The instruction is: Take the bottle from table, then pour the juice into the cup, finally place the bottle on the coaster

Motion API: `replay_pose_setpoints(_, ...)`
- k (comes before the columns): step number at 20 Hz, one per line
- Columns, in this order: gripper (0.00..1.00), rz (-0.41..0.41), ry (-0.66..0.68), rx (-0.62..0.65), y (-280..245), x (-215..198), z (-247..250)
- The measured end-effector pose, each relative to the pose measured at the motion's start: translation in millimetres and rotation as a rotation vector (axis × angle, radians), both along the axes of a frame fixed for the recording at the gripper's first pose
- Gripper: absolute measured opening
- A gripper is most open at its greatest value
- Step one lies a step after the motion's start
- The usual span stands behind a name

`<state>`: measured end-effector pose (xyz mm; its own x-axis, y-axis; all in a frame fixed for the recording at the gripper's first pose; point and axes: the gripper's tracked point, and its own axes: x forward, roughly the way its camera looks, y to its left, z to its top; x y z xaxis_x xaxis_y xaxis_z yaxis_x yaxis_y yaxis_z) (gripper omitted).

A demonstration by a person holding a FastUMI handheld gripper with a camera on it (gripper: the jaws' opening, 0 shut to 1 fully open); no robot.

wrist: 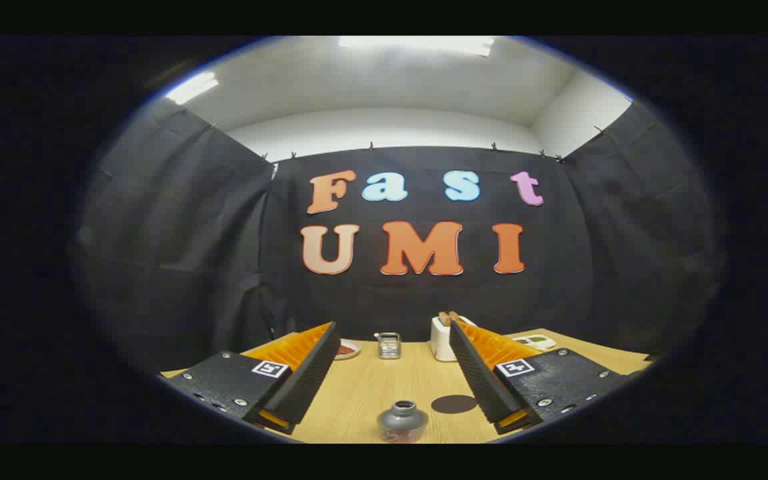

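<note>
Tongs [394,373] spread wide, holding nothing; bottle sits low between them, not yet gripped.

Bottle [402,421] stands upright on the table [364,393], long axis vertical, open neck up, near the base of the two fingers and roughly centred in the gap, a touch closer to the left finger. It sits low against the fingers, so my read is the tongs need to drop and ease forward before closing on the body. Taking the bottle as landmark: dark round coaster [454,404] lies just right of it and slightly beyond, close to the right finger. Glass cup [389,345] stands well beyond the bottle, nearly straight ahead. A white toaster-like box [443,341] is beyond and right of the bottle, a small red-filled dish [347,349] beyond and left.
</note>
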<state>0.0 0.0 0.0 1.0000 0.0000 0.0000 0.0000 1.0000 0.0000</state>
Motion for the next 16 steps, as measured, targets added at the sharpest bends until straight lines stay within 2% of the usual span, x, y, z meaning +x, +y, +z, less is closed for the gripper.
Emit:
replay_pose_setpoints(3,0.97,0.013,0.017,-0.038,14.3,-3.6,-0.1)
replay_pose_setpoints(7,0.97,-0.009,0.02,-0.082,23.3,-4.2,2.8)
replay_pose_setpoints(11,0.97,0.011,0.023,-0.094,40.7,-2.1,-0.9)
replay_pose_setpoints(16,0.96,-0.002,0.017,-0.094,45.3,-4.6,-2.7)
